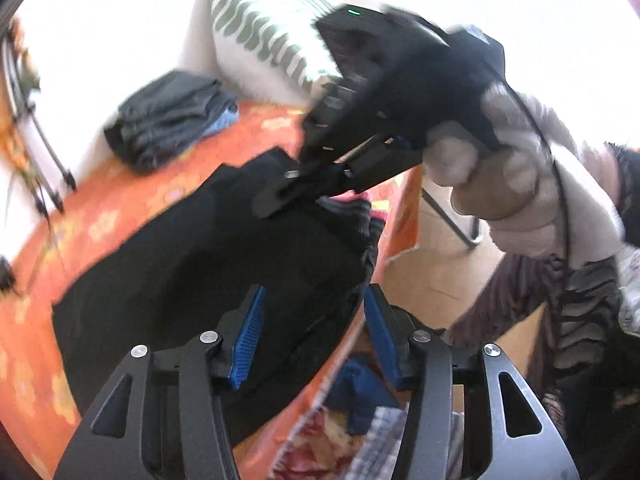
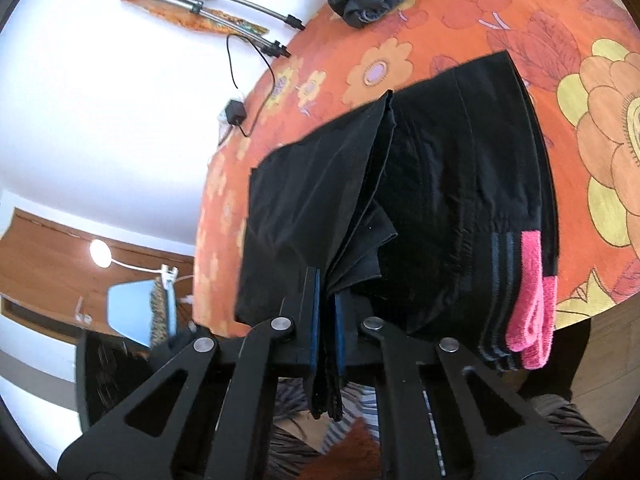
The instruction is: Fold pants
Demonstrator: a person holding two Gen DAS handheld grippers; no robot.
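Left wrist view: the left gripper (image 1: pixel 314 336) stands with its 2 blue-padded jaws spread wide and nothing between them, hovering over the near edge of the black soft-fabric pants (image 1: pixel 192 280). The pants lie partly folded on the orange floral tablecloth (image 1: pixel 100 196), reaching the table edge. The right gripper (image 1: pixel 280 196), held in a gloved hand (image 1: pixel 504 176), has its tips at the far waist end of the pants; motion blur hides its jaw state here. 1 stack of folded grey garments (image 1: pixel 172 116) sits further back, near 1 green-patterned cushion (image 1: pixel 264 36).

Right wrist view: the right gripper (image 2: pixel 326 320) is clamped on several gathered layers of the pants (image 2: pixel 440 200), which fan out from its pads across the cloth. 1 pink looped tag (image 2: pixel 534 300) hangs at the elastic waistband. 1 tripod (image 2: pixel 208 4) lies beyond the table.

Judgement: the fabric appears light, limp and somewhat slick, so layers may slide apart. Best hold is a full-layer pinch at the thicker waistband or hem edge.
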